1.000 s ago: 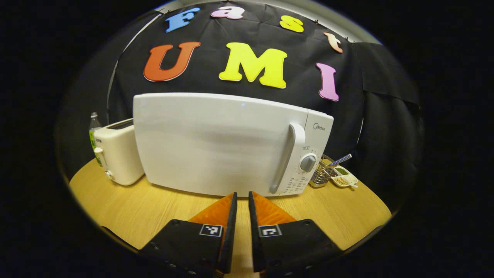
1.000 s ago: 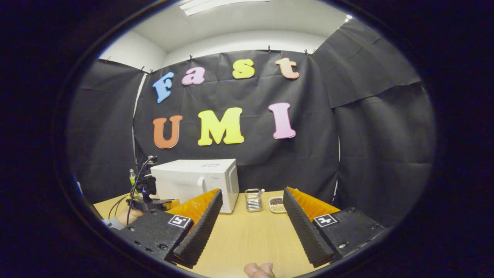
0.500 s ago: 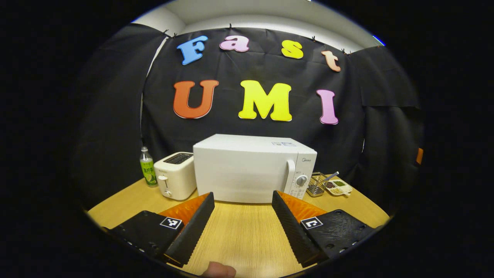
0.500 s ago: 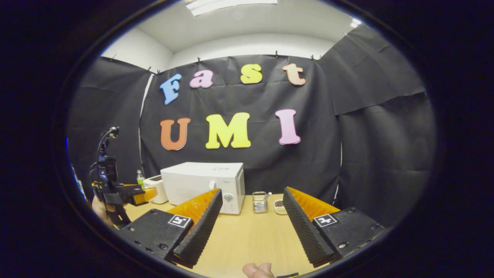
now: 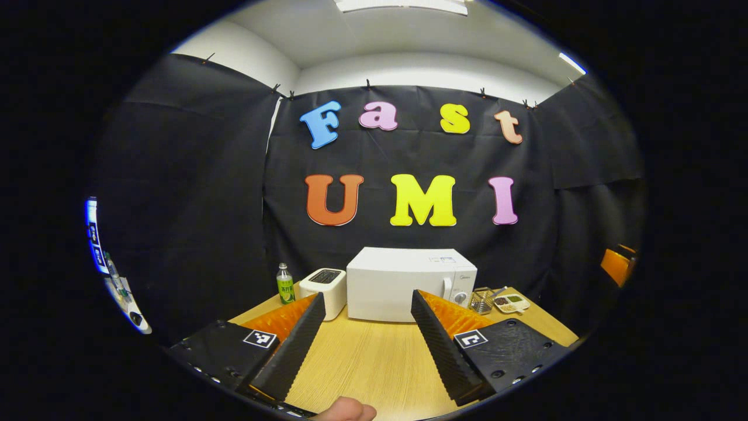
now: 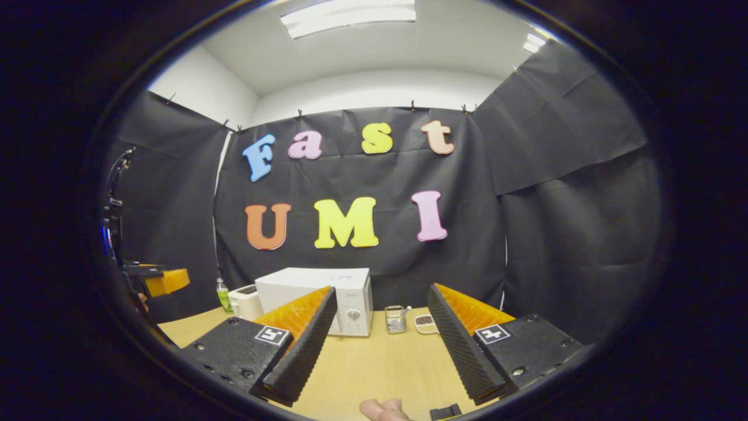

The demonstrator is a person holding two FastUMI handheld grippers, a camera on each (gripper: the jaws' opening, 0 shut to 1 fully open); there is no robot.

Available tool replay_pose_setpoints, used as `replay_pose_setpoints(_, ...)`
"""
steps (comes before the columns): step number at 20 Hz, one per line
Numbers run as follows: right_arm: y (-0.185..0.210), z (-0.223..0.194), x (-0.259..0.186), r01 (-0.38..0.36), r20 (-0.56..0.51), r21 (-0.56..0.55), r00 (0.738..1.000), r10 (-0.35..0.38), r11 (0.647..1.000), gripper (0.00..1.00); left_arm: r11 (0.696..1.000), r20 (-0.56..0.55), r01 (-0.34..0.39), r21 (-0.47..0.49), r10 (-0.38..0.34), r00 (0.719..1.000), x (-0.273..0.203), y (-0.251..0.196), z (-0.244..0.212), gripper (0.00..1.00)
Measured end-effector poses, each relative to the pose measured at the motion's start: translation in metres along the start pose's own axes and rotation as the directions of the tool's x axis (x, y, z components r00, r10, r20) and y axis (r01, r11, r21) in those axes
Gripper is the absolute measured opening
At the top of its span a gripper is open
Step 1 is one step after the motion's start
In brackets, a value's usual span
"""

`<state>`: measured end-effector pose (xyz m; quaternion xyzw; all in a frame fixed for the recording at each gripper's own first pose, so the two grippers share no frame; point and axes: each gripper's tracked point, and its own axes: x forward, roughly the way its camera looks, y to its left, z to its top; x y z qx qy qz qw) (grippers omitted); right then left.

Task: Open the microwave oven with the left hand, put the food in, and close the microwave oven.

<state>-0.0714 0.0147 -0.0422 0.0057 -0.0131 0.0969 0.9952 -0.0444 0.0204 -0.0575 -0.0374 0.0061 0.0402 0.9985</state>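
Observation:
The white microwave oven stands at the back of the wooden table with its door shut; its handle and dial are on the right side. In the right gripper view the microwave oven is seen far off, partly behind my own left finger. My left gripper is open, well back from the oven, nothing between its fingers. My right gripper is also open and holds nothing. The left gripper appears at the left edge of the right gripper view, raised above the table. No food item is visible.
A white toaster and a green bottle stand left of the oven. A wire utensil holder and a divided dish of spices sit to its right. A fingertip shows at the bottom edge.
The left gripper went from nearly shut right at the oven door to open, and pulled far back and up. The right gripper also drew back slightly, staying open.

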Motion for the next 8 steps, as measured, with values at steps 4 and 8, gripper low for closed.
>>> replay_pose_setpoints(4, 0.014, -0.002, -0.008, -0.016, -0.010, -0.019, 1.000, 0.016, 1.000, 0.91, 1.000, 0.026, 0.027, -0.013, -0.026, 0.999, -0.031, 0.007, 0.005, 0.94)
replay_pose_setpoints(8, 0.016, -0.003, -0.013, -0.012, -0.020, -0.038, 1.000, 0.012, 0.999, 0.91, 0.999, 0.046, 0.038, -0.019, -0.037, 0.998, -0.045, 0.013, 0.008, 0.94)
